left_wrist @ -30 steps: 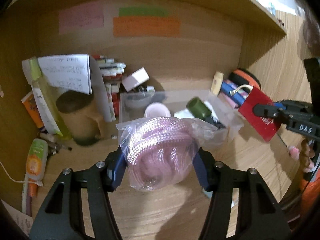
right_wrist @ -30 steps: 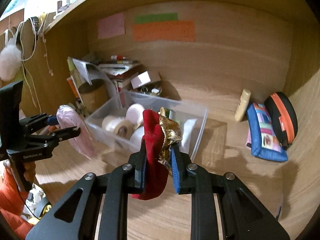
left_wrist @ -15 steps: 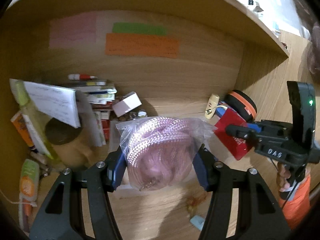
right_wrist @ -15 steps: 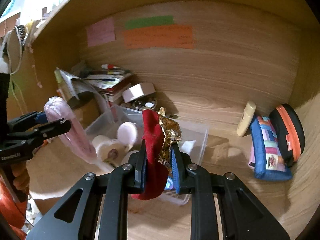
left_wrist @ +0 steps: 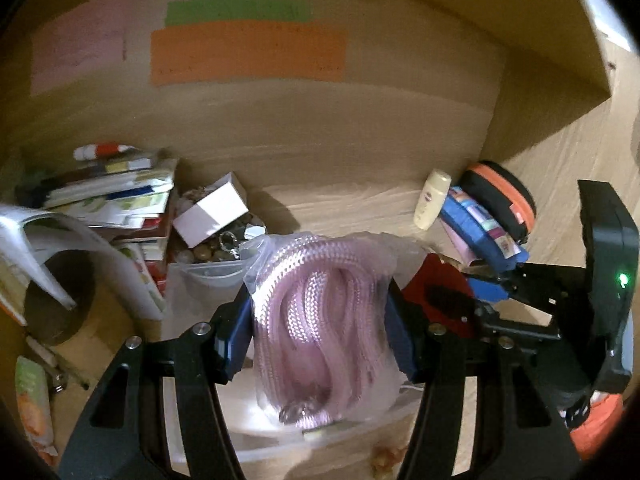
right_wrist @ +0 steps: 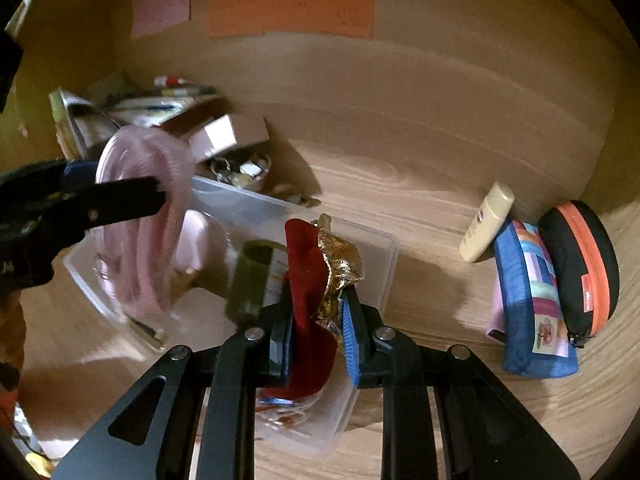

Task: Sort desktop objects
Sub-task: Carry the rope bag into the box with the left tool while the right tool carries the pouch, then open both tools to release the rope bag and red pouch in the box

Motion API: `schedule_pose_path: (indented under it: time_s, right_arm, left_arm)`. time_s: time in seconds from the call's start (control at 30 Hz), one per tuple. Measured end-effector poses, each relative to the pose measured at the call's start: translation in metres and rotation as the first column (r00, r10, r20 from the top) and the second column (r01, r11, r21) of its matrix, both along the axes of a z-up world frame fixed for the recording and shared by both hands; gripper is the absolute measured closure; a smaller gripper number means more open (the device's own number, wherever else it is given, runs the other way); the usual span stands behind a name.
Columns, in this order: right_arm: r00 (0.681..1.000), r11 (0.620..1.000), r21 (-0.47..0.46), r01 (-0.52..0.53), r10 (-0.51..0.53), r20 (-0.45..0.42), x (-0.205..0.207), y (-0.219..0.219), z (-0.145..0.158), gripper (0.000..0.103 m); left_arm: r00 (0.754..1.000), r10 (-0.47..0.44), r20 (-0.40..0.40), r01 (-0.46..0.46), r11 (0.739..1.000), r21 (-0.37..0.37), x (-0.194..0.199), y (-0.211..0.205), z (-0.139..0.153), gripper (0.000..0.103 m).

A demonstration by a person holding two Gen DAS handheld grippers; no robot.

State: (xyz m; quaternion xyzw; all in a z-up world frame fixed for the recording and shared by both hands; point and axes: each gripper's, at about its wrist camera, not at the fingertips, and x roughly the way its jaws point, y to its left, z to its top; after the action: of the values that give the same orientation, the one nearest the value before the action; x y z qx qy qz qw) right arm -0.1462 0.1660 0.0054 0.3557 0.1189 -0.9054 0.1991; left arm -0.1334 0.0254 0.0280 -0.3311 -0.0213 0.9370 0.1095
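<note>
Both claws had travelled in over the clear plastic bin (right_wrist: 372, 264) since the earlier frames, where they hung further back from it, and I read that as two drop-offs nearly lined up. My left claw (left_wrist: 320, 332) stood about half open, its blue pads pressed on either side of the bagged pink cord (left_wrist: 320, 320), a coil of braided cord in a clear bag; from its own camera the bundle hid most of the bin, with only the bin's near rim and far wall showing around it. My right claw (right_wrist: 318, 312) was pinched nearly shut on the red pouch (right_wrist: 308, 280), whose crumpled gold trim (right_wrist: 340, 272) stuck out beside the right-hand pad. Seen from the right wrist, the pouch hung above the right half of the bin and the cord above its left half, the two loads apart. Inside the bin I could make out a dark green cylinder (right_wrist: 252, 280) and pale round things, blurred. A cream bottle (right_wrist: 486, 222), a blue patchwork pouch (right_wrist: 532, 304) and a black-and-orange case (right_wrist: 580, 264) sat against the wall on the tabletop (right_wrist: 420, 208), well right of the bin. I judged release came next
</note>
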Motion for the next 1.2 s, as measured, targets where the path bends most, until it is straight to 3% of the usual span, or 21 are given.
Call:
schedule_pose_path:
  time_s: [0.13, 0.5, 0.67, 1.2]
  right_arm:
    - [0.999, 1.000, -0.005, -0.014, 0.015, 0.043, -0.006, 0.000, -0.011, 0.085]
    - [0.998, 0.999, 0.015, -0.028, 0.027, 0.057, -0.008, -0.007, -0.023, 0.084]
    - [0.996, 1.000, -0.004, -0.028, 0.029, 0.080, -0.009, -0.005, -0.020, 0.080]
    - [0.998, 0.999, -0.033, -0.029, 0.027, -0.057, 0.031, -0.004, 0.020, 0.035]
  left_arm:
    - [0.998, -0.013, 0.054, 0.014, 1.000, -0.019, -0.018, 0.005, -0.016, 0.053]
    - [0.994, 0.006, 0.113, -0.003, 1.000, -0.025, -0.031, -0.003, -0.037, 0.054]
    - [0.996, -0.009, 0.090, 0.012, 0.999, -0.030, -0.025, 0.001, -0.029, 0.040]
    - [1.000, -0.001, 0.001, 0.001, 0.999, -0.043, 0.023, -0.004, 0.002, 0.018]
